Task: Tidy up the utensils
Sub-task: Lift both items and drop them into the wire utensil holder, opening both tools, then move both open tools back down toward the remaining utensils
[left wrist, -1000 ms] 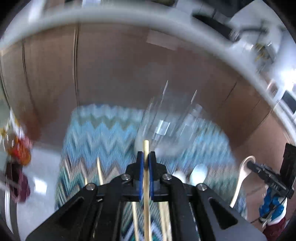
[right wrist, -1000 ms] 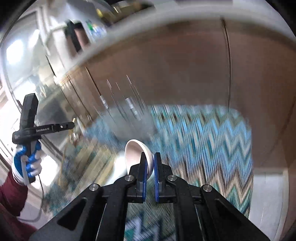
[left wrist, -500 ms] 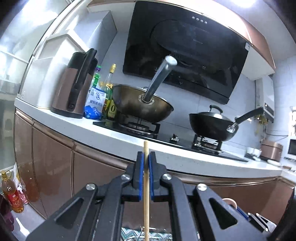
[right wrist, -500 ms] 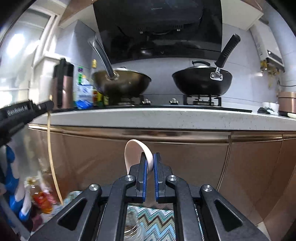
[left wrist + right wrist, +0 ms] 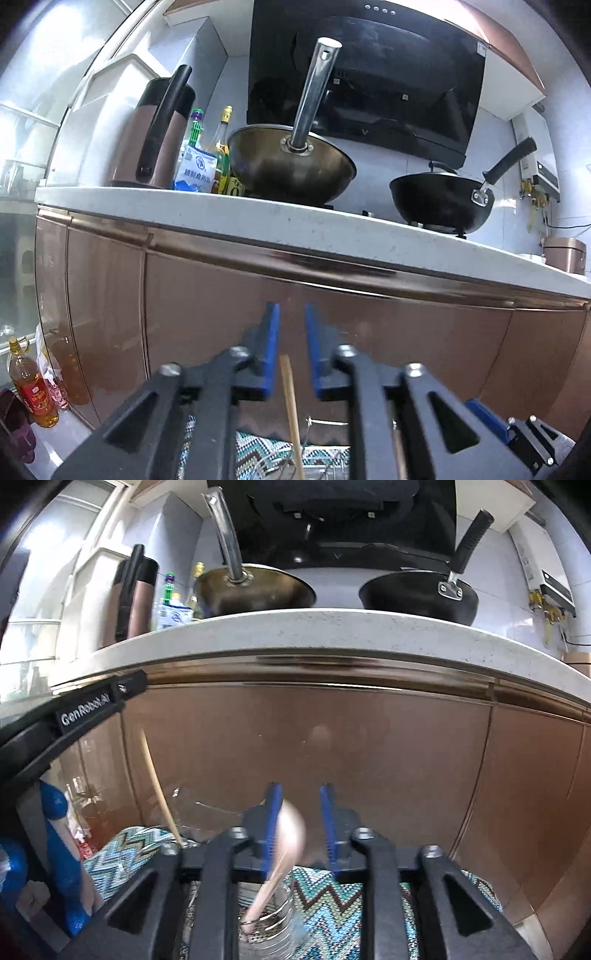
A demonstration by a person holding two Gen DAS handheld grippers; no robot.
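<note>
My left gripper [image 5: 289, 314] is open; a wooden chopstick [image 5: 290, 398] hangs loose between the jaws, its lower end in a wire holder [image 5: 325, 459] below. It also shows in the right wrist view [image 5: 159, 786], entering a clear glass [image 5: 207, 819]. My right gripper [image 5: 298, 794] is open; a white spoon [image 5: 286, 845] sits blurred between the jaws, handle down in a clear jar [image 5: 273, 930] on the zigzag mat [image 5: 340, 901].
Brown cabinet fronts [image 5: 207, 302] stand close ahead under a white counter [image 5: 295, 221] with a brass wok [image 5: 291, 166], black pan [image 5: 439, 199] and kettle [image 5: 155, 136]. Oil bottles [image 5: 33, 391] stand on the floor at left. The left gripper's body [image 5: 55, 734] is left of the right one.
Both grippers have opened. The chopstick has slipped down between the left jaws and the spoon is dropping from the right jaws into the jar.
</note>
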